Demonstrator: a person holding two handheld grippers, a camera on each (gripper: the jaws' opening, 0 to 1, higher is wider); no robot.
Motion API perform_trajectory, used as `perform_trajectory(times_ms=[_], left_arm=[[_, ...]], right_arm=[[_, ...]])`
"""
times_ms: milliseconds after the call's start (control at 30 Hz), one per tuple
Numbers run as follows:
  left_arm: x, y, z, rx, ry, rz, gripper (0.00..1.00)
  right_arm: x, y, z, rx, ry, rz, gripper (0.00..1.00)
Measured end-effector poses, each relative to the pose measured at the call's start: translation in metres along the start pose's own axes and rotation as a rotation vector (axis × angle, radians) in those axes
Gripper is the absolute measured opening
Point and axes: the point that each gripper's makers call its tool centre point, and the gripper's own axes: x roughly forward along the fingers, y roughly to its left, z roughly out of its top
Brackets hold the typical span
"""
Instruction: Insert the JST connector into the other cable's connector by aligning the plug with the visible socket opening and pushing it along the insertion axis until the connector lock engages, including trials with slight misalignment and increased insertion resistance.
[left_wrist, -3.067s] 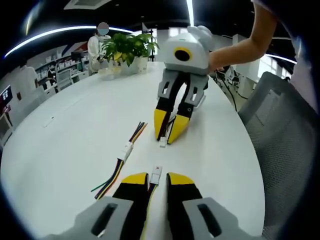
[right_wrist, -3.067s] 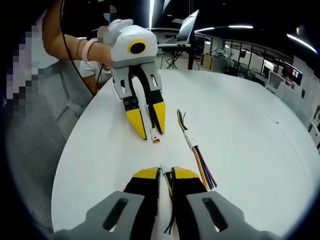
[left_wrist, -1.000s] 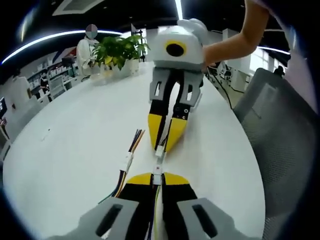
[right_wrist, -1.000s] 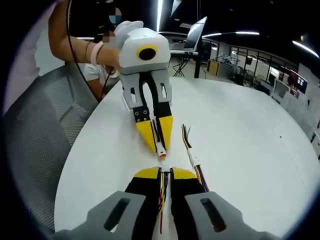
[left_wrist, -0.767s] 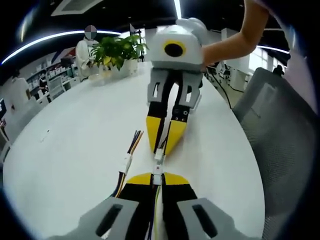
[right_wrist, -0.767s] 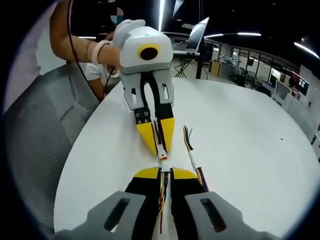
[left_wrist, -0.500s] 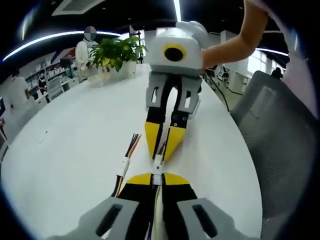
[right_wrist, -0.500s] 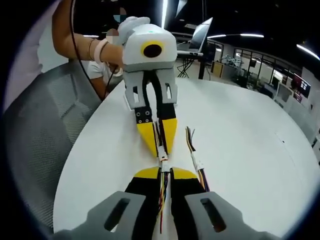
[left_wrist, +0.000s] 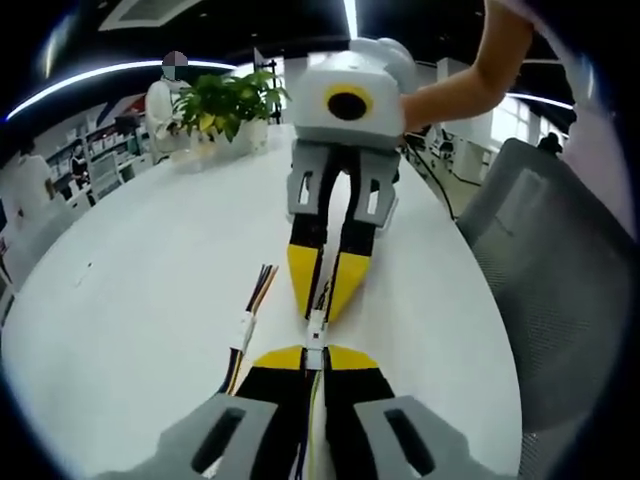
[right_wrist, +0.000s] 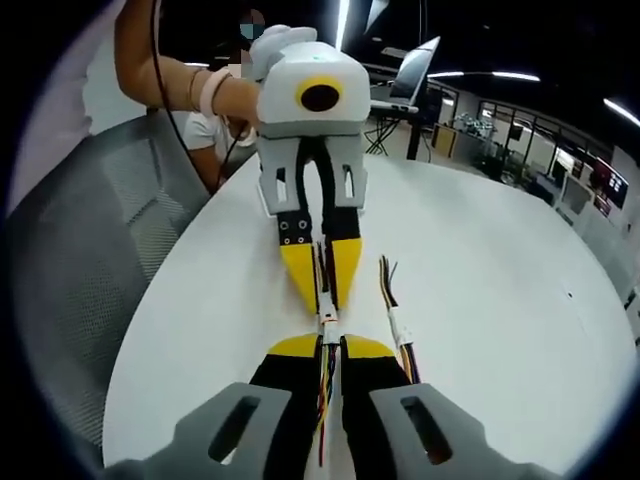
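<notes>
White table in probably an office.

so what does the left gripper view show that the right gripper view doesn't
Left gripper view: a potted plant at the far side of the white table, shelving behind it, and the right claw coming in from across, an arm behind it.

Right gripper view: an open laptop on a stand past the table, and the left claw facing the camera.

Both: the two white connectors meeting tip to tip between the shut claws, a spare cable with coloured wires lying beside them, and a grey mesh chair.
</notes>
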Motion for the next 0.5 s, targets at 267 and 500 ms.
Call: perform_trajectory(times_ms=[267, 500], left_arm=[[0.0005, -0.0023, 0.0038, 0.021, -0.002, -0.013, 0.00], [0.0004, -0.0014, 0.0037, 0.047, -0.002, -0.018, 0.00]], right_arm=[[-0.0012, 0.0030, 0.0021, -0.029, 0.013, 0.019, 0.03], [-0.0015, 0.0027, 0.0025, -0.037, 0.015, 0.028, 0.03]])
